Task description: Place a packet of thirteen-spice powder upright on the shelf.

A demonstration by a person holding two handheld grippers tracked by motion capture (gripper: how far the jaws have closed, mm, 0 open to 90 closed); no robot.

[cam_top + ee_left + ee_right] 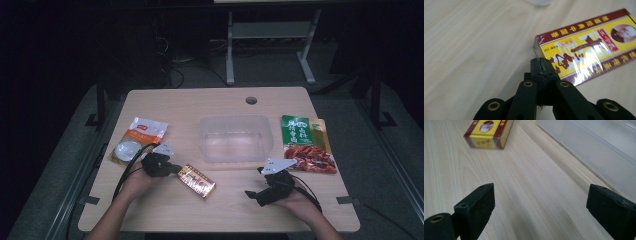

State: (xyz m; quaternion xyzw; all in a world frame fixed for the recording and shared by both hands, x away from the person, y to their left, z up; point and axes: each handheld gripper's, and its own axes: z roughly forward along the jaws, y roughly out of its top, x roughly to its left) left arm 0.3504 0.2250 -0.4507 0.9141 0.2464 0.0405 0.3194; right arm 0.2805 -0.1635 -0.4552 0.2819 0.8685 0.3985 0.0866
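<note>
Your left gripper (541,65) had its jaws pressed together with nothing between them, the tips at the near end of the yellow box (584,45). That suited a push more than a lift. The box lay flat on the table (165,210), just in front of the clear bin (236,137) and apart from its front wall. Your right gripper (540,207) stood with jaws spread wide, empty, near the bin's front right corner. Bare tabletop lay between the box and the right gripper.

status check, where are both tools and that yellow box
Left tool shut, tips against the yellow-and-red box, nothing gripped. Right tool open, empty, over bare table. Clear plastic bin just beyond; nothing blocking.
</note>
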